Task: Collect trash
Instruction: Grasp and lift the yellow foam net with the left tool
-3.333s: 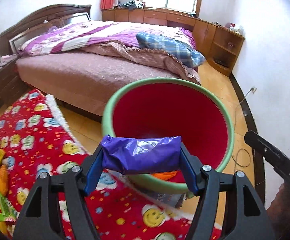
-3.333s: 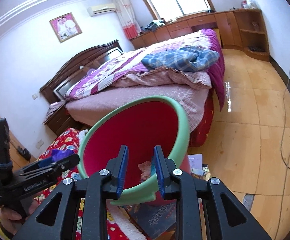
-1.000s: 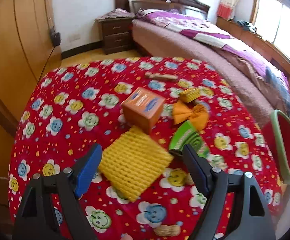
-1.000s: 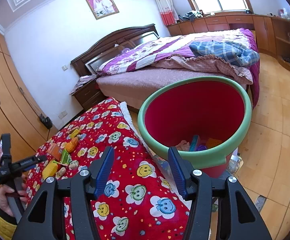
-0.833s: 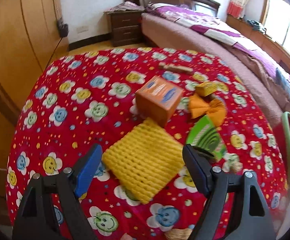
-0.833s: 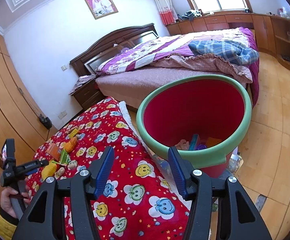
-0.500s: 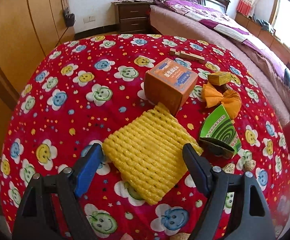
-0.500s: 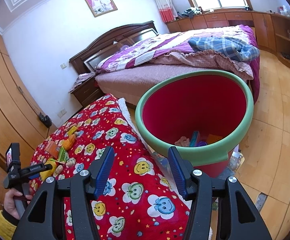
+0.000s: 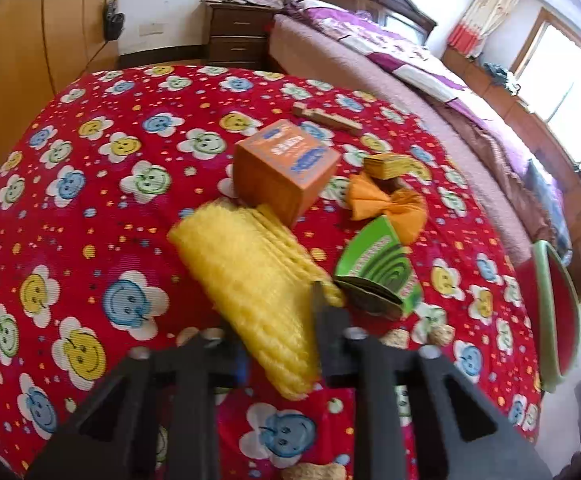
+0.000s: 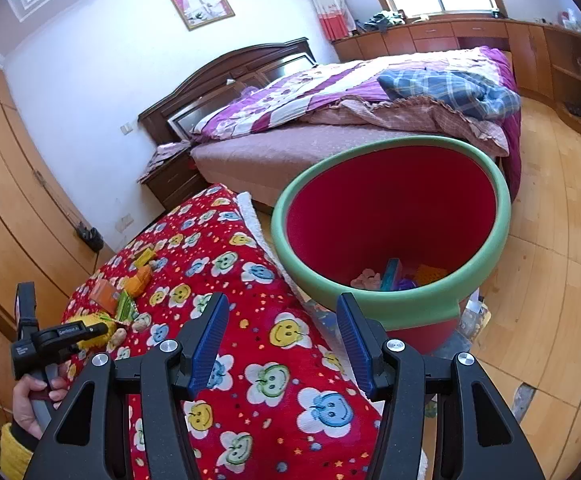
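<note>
The left gripper (image 9: pixel 278 344) had just been closing, and its jaws were clenched on the near end of the yellow foam net (image 9: pixel 250 276), which bunched up between them on the red cloth (image 9: pixel 90 184). The far end of the net touched the orange box (image 9: pixel 286 172). Just right of the net lay the green packet (image 9: pixel 378 272), with the orange wrapper (image 9: pixel 390 204) and a small yellow block (image 9: pixel 390 164) behind it, and peanuts (image 9: pixel 438 334) near the packet's near edge. A wooden stick (image 9: pixel 326 118) lay farther back.

To the left of the net the cloth was bare up to its edge.

The right gripper (image 10: pixel 282 344) hung with its jaws released and nothing between them, above the cloth's corner, just before the bin (image 10: pixel 486 264). The bin's green rim stood close beside the cloth's edge; trash lay at its bottom. Beyond were the bed (image 10: pixel 330 140) and open wood floor (image 10: pixel 550 280).
</note>
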A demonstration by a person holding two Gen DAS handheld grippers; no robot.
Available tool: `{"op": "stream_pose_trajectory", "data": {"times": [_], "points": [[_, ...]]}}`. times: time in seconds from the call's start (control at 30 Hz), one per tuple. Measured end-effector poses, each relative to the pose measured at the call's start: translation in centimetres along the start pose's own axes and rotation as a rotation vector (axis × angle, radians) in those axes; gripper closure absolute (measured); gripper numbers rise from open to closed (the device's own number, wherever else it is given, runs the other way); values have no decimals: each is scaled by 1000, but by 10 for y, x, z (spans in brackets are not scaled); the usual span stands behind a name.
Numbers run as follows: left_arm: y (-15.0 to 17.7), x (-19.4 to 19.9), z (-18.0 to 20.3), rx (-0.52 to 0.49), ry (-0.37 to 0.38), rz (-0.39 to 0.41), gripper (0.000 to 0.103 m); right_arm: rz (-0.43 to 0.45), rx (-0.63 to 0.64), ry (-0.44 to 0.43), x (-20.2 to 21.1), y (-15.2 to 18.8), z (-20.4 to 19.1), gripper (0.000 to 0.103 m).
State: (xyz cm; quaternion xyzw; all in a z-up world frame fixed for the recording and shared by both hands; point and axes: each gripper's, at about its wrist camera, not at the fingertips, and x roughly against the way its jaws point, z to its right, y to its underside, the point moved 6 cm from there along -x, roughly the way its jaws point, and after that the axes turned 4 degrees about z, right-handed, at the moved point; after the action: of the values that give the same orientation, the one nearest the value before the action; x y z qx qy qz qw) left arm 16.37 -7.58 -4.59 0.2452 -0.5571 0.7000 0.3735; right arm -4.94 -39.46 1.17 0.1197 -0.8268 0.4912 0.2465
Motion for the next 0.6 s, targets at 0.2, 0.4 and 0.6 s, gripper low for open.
{"op": "stream_pose_trajectory", "data": {"times": [0.2, 0.4, 0.6], "points": [[-5, 20, -1, -20, 33, 47, 91, -10, 65, -37, -1, -4, -30, 45], [-25, 47, -28, -33, -33, 139, 91, -50, 132, -99, -17, -5, -75, 45], [-41, 60, -71, -1, -102, 178, 91, -114, 193, -180, -39, -2, -123, 45]]}}
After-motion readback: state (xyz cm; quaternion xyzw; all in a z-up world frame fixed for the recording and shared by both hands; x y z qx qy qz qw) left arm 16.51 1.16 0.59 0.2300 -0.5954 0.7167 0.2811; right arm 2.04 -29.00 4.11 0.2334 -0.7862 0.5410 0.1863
